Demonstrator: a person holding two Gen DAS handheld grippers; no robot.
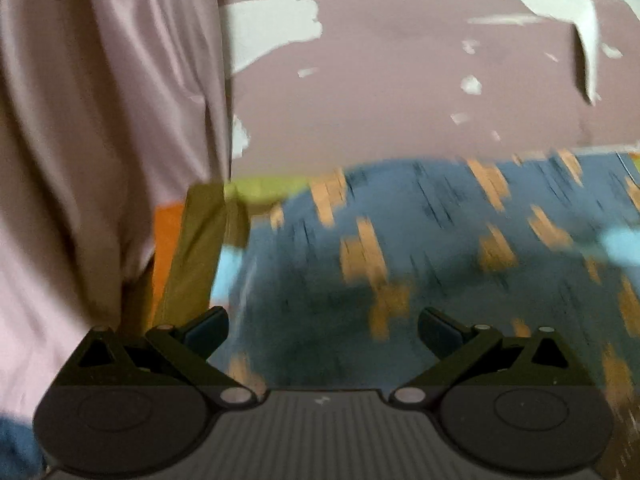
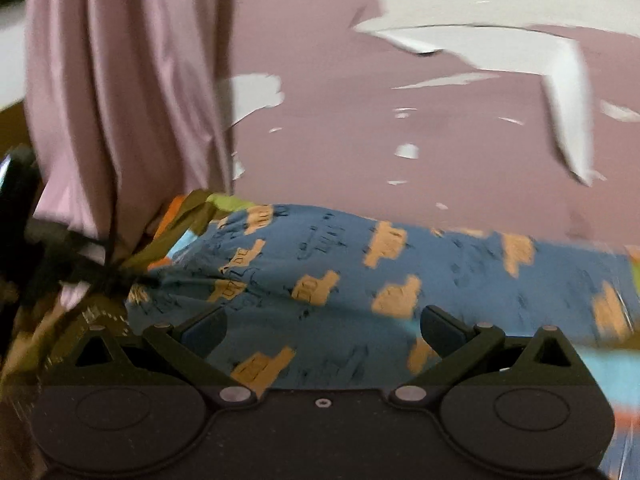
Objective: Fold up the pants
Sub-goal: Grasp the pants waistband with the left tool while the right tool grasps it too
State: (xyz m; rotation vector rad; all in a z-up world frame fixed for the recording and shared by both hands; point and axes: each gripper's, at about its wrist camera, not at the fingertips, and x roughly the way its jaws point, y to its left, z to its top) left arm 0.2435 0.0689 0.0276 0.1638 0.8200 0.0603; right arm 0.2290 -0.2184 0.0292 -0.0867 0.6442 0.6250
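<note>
A pale pink cloth [image 1: 100, 120] hangs in long folds at the left of the left wrist view, and I cannot tell if it is the pants. The same pink cloth [image 2: 120, 100] hangs at the left of the right wrist view, its lower end bunched near dark blurred shapes. My left gripper [image 1: 323, 322] is open above the blue sheet, to the right of the cloth, with nothing between its fingers. My right gripper [image 2: 323, 320] is open too, empty, over the same sheet. Both views are blurred.
A bed with a blue sheet [image 2: 440, 264] printed with orange shapes fills the lower half. Olive, orange and green fabric [image 1: 196, 248] lies at its left edge. Behind is a mauve wall [image 1: 400, 80] with peeling white patches. A dark object [image 2: 16, 208] sits at the far left.
</note>
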